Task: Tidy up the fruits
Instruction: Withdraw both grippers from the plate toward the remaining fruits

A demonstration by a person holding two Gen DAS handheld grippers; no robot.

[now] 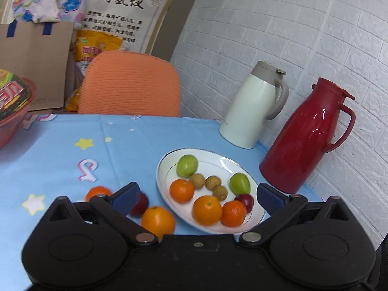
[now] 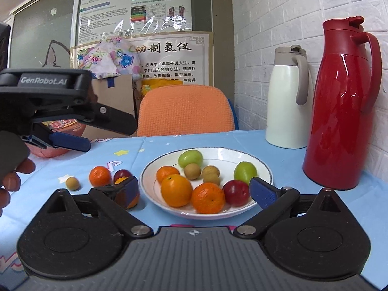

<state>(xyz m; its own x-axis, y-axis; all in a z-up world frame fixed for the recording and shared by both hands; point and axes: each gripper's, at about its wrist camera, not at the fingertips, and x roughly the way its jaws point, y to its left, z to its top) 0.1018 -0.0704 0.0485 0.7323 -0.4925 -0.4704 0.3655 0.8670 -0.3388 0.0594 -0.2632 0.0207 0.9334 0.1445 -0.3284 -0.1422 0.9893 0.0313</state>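
Left wrist view: your left claw [image 1: 196,194] gapes empty; the plate [image 1: 165,169] sits centre, a loose orange [image 1: 158,220] lower left by its left finger.

Right wrist view: your right claw [image 2: 194,189] gapes empty; a tangerine [image 2: 100,175] and longan [image 2: 72,183] lie left, nearer your left claw.

Red jug [image 2: 342,111], star-patterned blue tablecloth [image 1: 72,145]

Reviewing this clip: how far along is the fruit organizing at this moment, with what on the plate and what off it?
Mostly done: the white plate holds nine fruits, among them two green ones and a red plum. In hand: nothing; the left gripper and right gripper are both open and empty. Left on the blue tablecloth: a mandarin, a small longan, a dark plum and an orange.
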